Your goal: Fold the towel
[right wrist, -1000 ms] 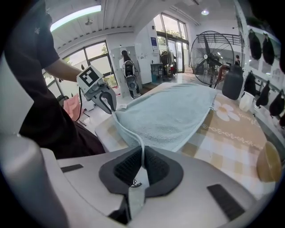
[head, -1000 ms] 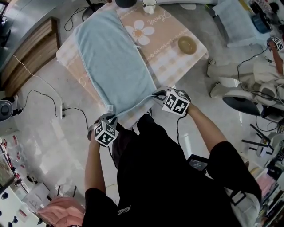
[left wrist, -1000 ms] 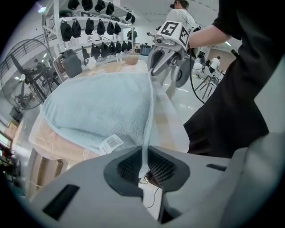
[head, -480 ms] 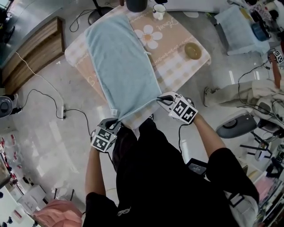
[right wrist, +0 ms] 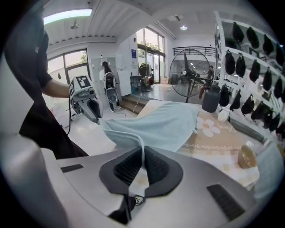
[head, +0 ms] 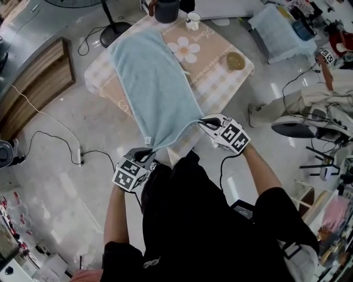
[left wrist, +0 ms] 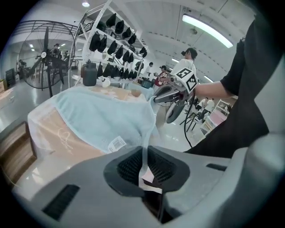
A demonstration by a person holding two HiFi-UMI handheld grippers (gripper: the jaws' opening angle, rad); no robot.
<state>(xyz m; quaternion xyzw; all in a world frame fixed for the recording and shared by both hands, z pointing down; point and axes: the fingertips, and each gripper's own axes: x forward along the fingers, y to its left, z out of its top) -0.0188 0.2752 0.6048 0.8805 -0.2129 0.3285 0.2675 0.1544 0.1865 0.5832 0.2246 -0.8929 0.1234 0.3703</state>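
A jug [head: 166, 10] and cup [head: 192, 21] block my far edge, a bowl [head: 235, 60] the right; table [head: 212, 74] beside the towel [head: 154, 82] lies bare.

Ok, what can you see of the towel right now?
The towel is pale blue, soft terry-looking cloth, long and rectangular. Its far part lies flat on the cloth-covered table; its near end is held off the table's edge, sagging between its corners. The left gripper is shut on one near corner, the right gripper on the other. A small white label sits by the left corner.
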